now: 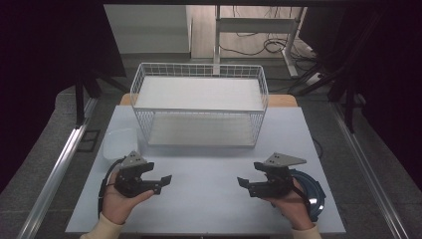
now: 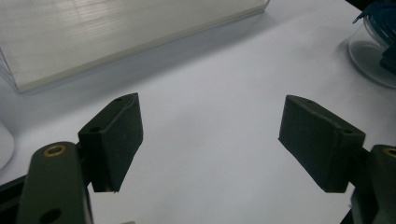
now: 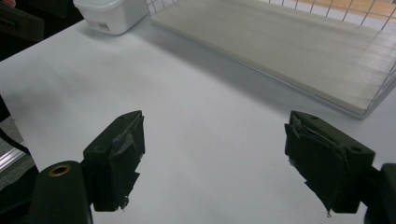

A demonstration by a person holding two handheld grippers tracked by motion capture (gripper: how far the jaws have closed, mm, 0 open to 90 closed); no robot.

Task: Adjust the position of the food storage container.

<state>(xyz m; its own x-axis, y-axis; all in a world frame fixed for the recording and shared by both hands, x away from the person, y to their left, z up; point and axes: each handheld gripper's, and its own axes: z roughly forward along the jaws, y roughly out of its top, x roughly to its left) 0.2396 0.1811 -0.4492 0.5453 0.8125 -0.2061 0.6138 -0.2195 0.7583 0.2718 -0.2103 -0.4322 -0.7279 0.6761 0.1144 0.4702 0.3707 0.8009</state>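
Both hands are resting at the near edge of the white table (image 1: 209, 199), each holding a gripper. On the left side, the left gripper (image 1: 161, 183) is sitting with its jaws spread wide and nothing between them, pointing inward across the table. Opposite it, the right gripper (image 1: 242, 183) is doing the same, jaws wide apart and empty, facing the left one with bare tabletop lying between them. Just behind the left gripper, a clear plastic tub (image 1: 121, 142) is standing near the table's left edge. Beside the right hand, a round glass bowl with a blue lid (image 1: 311, 191) is sitting close to the right edge. Farther back, a white wire basket (image 1: 199, 105) is standing across the middle of the table, well apart from both grippers.
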